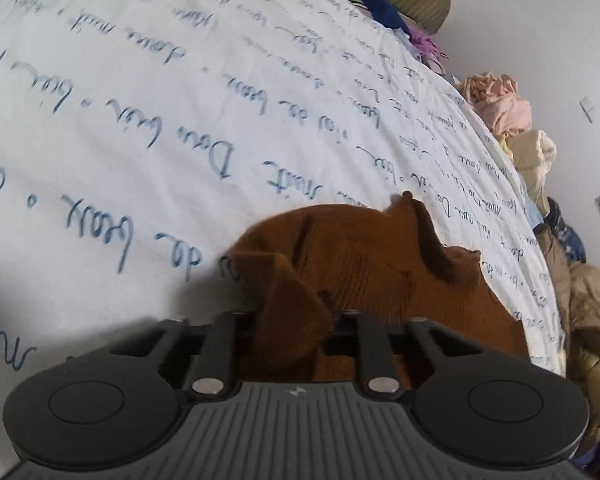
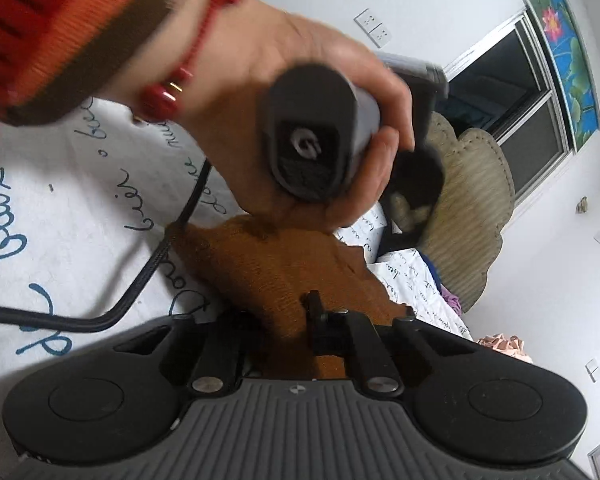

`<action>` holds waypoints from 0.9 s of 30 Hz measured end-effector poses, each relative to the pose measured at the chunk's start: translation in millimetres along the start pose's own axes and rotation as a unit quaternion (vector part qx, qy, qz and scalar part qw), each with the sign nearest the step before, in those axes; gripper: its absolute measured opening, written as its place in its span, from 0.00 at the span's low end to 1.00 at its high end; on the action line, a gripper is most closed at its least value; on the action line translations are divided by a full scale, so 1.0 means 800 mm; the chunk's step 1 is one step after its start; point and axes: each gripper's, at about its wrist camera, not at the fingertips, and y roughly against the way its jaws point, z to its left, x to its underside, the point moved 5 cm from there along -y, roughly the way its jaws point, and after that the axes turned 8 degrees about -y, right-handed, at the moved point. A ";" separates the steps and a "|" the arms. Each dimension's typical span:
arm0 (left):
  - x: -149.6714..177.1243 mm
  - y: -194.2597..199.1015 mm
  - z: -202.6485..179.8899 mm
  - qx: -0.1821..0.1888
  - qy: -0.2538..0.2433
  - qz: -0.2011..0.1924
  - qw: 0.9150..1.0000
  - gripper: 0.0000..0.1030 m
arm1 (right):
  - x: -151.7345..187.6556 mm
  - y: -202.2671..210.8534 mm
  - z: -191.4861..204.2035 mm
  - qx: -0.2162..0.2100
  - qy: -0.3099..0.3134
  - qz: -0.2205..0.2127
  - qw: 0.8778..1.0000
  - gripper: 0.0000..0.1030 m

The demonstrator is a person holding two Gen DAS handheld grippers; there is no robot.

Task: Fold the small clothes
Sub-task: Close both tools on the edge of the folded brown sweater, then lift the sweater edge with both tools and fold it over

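**Both claws pinch the brown knit on the bed**

Closest to the left wrist lens, the left claw (image 1: 296, 320) is pressed together on a fold of the brown knitted garment (image 1: 364, 276), cloth bunched between its pads. From the right wrist view the right claw (image 2: 314, 316) is likewise pinched shut on the far edge of the garment, and the person's left hand (image 2: 300, 92) hangs just above the garment, gripping the other tool's handle. A black cable (image 2: 140, 276) trails beside the garment across the script-printed bedsheet (image 1: 160, 100).

The garment lies on the sheet near the bed's edge, crumpled, one flap standing up. My reading: the step is taking two corners to spread or fold it. To do it well, both pinches should hold only a single layer at the edge, then draw apart evenly until the knit lies flat, keeping the cable clear of the cloth

No box or basket is visible; beyond the garment, loose clothes (image 1: 496, 100) are heaped along the bed's edge, uncontained
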 end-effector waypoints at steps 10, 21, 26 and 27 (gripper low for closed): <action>-0.007 0.046 -0.078 -0.098 -0.099 -0.042 0.989 0.13 | 0.015 0.040 -0.047 0.021 -0.042 -0.044 0.998 0.08; -0.014 0.043 -0.223 -0.114 -0.177 -0.067 0.975 0.13 | 0.055 0.069 -0.156 0.085 -0.145 -0.050 0.984 0.07; -0.003 0.018 -0.295 -0.121 -0.232 -0.064 0.963 0.13 | 0.091 0.077 -0.204 0.110 -0.199 -0.036 0.973 0.07; -0.001 0.011 -0.307 -0.121 -0.238 -0.061 0.962 0.13 | 0.099 0.079 -0.209 0.115 -0.210 -0.032 0.970 0.07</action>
